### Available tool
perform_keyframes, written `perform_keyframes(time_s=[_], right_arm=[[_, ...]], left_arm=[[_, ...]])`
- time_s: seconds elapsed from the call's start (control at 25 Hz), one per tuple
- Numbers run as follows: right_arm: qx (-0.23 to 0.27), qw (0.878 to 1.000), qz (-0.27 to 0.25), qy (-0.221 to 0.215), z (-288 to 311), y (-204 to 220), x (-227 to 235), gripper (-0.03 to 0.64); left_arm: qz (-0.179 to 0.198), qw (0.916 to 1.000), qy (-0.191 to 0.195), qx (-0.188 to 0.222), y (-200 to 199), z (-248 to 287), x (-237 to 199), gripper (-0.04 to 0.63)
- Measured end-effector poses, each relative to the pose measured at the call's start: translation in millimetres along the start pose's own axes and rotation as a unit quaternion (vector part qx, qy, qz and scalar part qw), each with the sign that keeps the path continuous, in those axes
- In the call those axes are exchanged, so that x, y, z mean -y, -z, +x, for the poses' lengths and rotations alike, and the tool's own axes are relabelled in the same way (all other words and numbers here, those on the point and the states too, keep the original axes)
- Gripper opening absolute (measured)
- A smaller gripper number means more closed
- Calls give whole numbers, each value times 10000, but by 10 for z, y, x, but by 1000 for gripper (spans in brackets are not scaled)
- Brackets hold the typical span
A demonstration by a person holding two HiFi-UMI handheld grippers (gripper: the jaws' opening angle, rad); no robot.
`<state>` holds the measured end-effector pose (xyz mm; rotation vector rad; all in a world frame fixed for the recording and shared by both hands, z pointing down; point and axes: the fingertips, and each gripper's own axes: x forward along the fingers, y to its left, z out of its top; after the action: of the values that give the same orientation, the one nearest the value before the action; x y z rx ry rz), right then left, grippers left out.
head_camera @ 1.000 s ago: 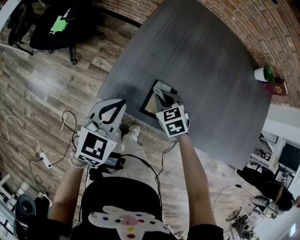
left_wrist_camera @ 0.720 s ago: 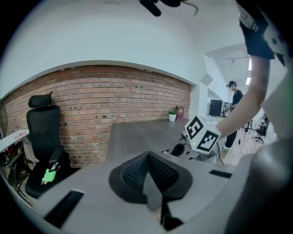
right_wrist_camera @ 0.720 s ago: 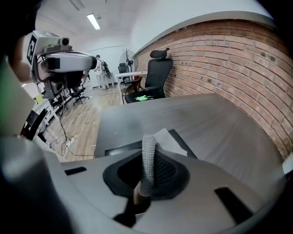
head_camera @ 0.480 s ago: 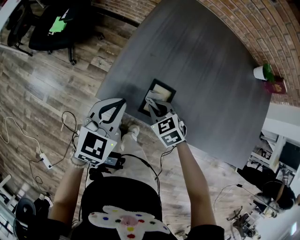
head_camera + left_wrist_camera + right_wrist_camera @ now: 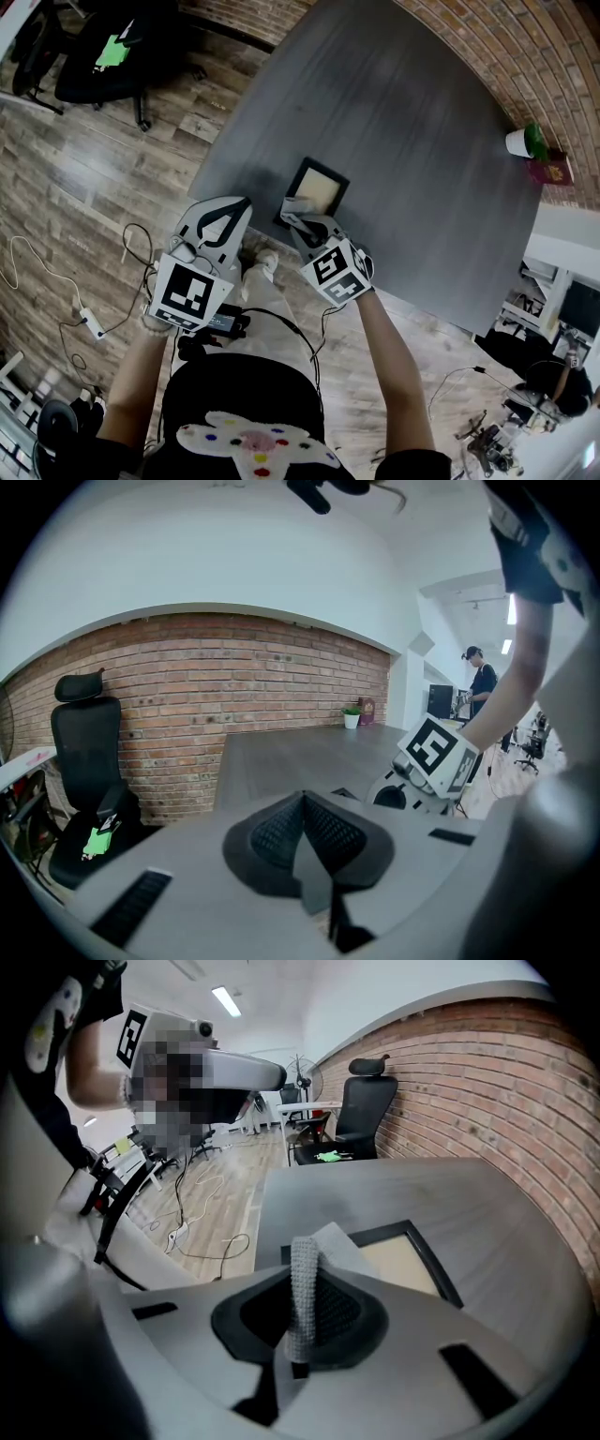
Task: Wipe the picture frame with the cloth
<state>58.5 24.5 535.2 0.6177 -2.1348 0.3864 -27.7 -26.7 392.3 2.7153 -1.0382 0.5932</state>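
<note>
Grey table (image 5: 422, 141); cloth (image 5: 302, 1269) in right hand-held gripper (image 5: 298, 220) hides picture frame (image 5: 319, 187) corner.

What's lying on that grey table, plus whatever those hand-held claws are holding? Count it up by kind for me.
Picture frame: 1
Cloth: 1
Potted plant: 1
Dark red booklet: 1
Total: 4
</note>
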Motion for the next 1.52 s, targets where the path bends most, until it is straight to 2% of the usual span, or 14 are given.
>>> perform_keyframes(time_s=[0.36,0.6,0.72,1.04,1.52], right_arm=[[97,9974,339,628,-31,28,420,25],[303,9898,708,1195,-120,-41,837,25],[354,9868,864,1323,-149,-50,965,25],[259,9890,993,1064,-57,48,940,25],[179,9959,779,435,-57,110,453,25]], left_arm=[[-31,10000,18,-25,-3,41,17,11],[-30,10000,21,-36,0,62,12,11],[-19,10000,42,-40,-4,77,24,11],[-6,10000,74,-44,-3,106,36,11],[-4,10000,84,-18,-15,84,46,11]])
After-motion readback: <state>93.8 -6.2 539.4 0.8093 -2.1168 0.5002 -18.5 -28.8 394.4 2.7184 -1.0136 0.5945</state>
